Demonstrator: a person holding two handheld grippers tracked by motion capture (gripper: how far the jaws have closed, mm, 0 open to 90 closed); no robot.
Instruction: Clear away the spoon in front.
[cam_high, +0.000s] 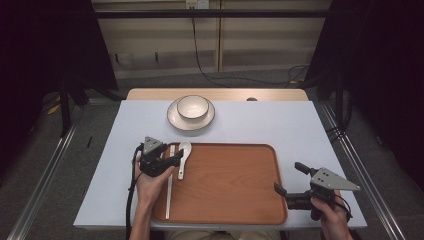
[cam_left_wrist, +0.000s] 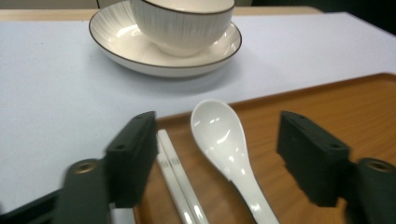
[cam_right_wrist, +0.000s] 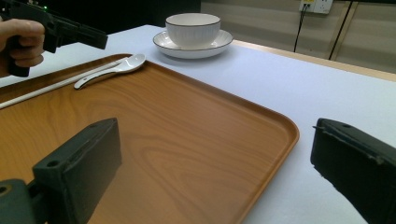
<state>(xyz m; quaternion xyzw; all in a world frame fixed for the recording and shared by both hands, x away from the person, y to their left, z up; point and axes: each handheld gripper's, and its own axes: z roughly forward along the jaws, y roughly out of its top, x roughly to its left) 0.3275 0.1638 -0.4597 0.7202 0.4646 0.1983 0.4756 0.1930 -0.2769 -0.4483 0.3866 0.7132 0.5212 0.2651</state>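
**A:** Where is the spoon?

**B:** The white spoon (cam_high: 183, 157) lies in the upper left corner of the wooden tray (cam_high: 235, 200), just left of centre in the high view. Its bowl points to the top of the frame, its handle down. A pair of white chopsticks (cam_high: 170, 185) lies just beside it on the left, running down along the tray's left edge.

**A:** And your left gripper?

**B:** Your left gripper (cam_high: 175, 159) sits over that corner. In its own view the jaws stand wide apart, holding nothing; the spoon (cam_left_wrist: 226, 149) and chopsticks (cam_left_wrist: 175, 179) lie between them.

**A:** The right one?

**B:** Your right gripper (cam_high: 289, 178) is at lower right, at the tray's right edge, well apart from the spoon. Its jaws also gape wide and empty.

**A:** Anything else?

**B:** A white bowl (cam_high: 192, 106) stands on a plate (cam_high: 175, 121) at upper centre, beyond the tray, on the pale blue table (cam_high: 280, 125).
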